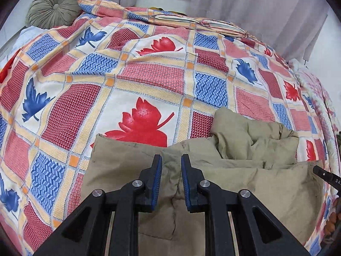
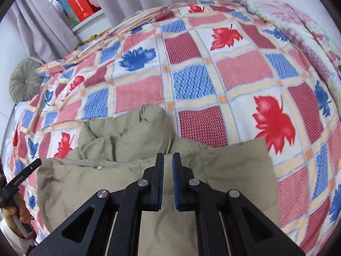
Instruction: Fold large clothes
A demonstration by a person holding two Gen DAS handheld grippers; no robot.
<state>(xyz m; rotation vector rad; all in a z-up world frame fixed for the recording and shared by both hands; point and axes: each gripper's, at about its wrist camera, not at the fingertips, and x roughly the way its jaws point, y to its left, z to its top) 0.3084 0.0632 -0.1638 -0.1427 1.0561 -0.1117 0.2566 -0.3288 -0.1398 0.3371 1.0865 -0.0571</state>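
Observation:
A large khaki garment [image 1: 245, 170] lies on the bed near its front edge, flat at the near side and bunched into folds at its far side. It also fills the lower middle of the right wrist view [image 2: 132, 179]. My left gripper [image 1: 171, 160] hovers over the garment's left half, jaws a little apart with nothing between them. My right gripper [image 2: 168, 160] hovers over the garment's right half, jaws narrowly apart and empty. The right gripper's tip [image 1: 326, 173] shows at the right edge of the left wrist view. The left gripper's tip [image 2: 25, 173] shows at the left edge of the right wrist view.
The bed is covered by a checked bedspread [image 1: 149, 74] with red and blue leaves. A round green cushion [image 1: 54, 5] sits at the far left corner. A folded striped cloth [image 1: 202, 24] lies at the far edge. A floral quilt [image 2: 298, 21] lies along the right side. Grey curtains [image 1: 255, 6] hang behind.

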